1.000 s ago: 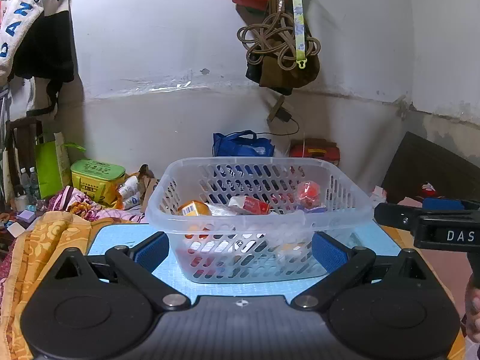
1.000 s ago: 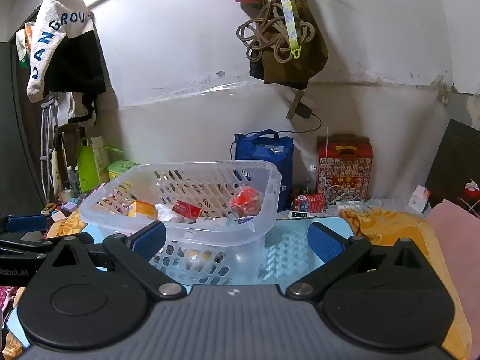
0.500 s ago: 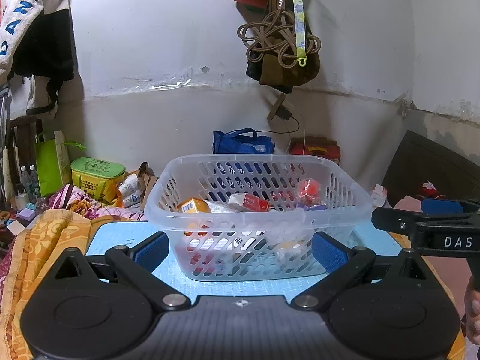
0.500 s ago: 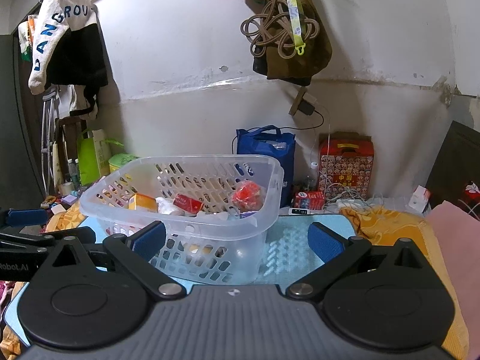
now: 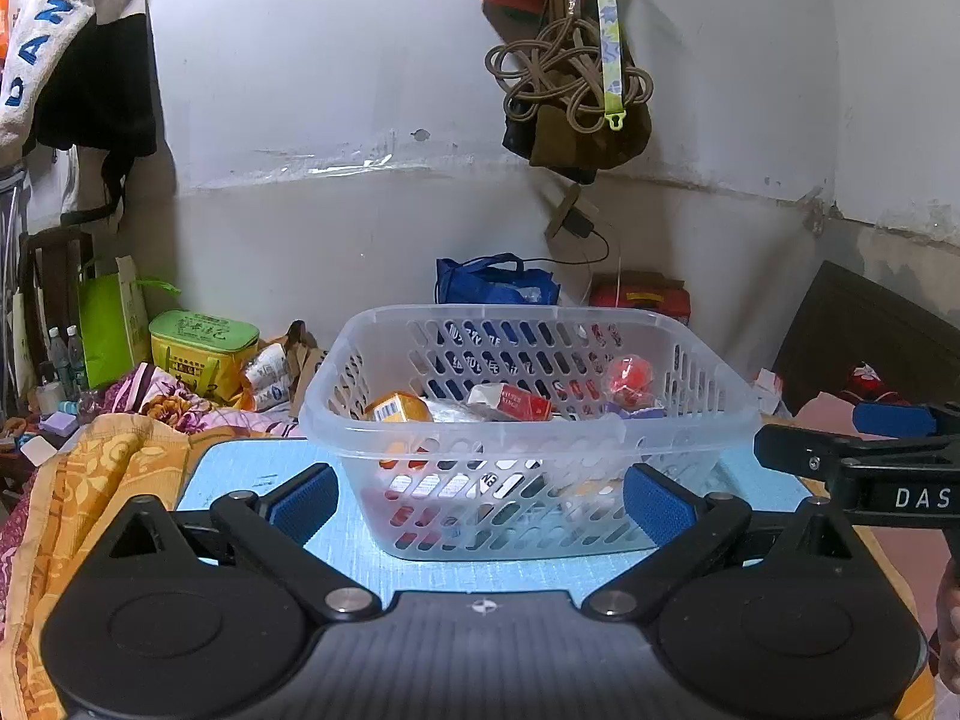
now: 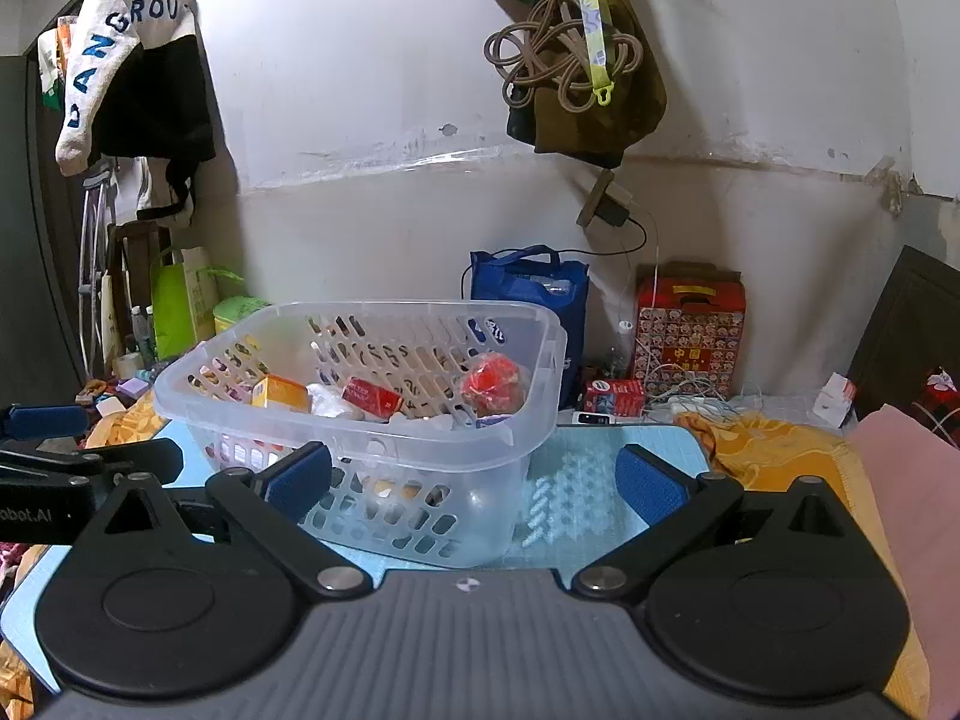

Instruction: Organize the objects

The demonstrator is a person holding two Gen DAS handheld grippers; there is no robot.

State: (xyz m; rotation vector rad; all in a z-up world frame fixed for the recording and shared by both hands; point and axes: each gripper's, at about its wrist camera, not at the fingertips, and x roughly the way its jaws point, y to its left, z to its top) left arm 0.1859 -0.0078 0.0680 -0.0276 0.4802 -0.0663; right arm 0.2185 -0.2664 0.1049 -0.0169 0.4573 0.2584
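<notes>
A clear plastic basket (image 5: 528, 441) stands on a light blue mat (image 5: 252, 468). It holds an orange box (image 5: 399, 408), a red-and-white pack (image 5: 510, 402), a red ball in wrap (image 5: 629, 375) and other small items. My left gripper (image 5: 480, 501) is open and empty, just in front of the basket. My right gripper (image 6: 474, 483) is open and empty, with the basket (image 6: 372, 420) ahead to its left. The orange box (image 6: 279, 391) and the red ball (image 6: 495, 381) show there too.
A blue bag (image 6: 531, 294) and a red patterned box (image 6: 690, 324) stand by the back wall. A green tin (image 5: 201, 345) and bottles sit at the left. Orange cloth (image 5: 90, 480) borders the mat. A pink cloth (image 6: 906, 510) lies at the right.
Both grippers have risen slightly, so the basket sits a little lower in both views. The jaws stay open. Nothing in the basket has moved.
</notes>
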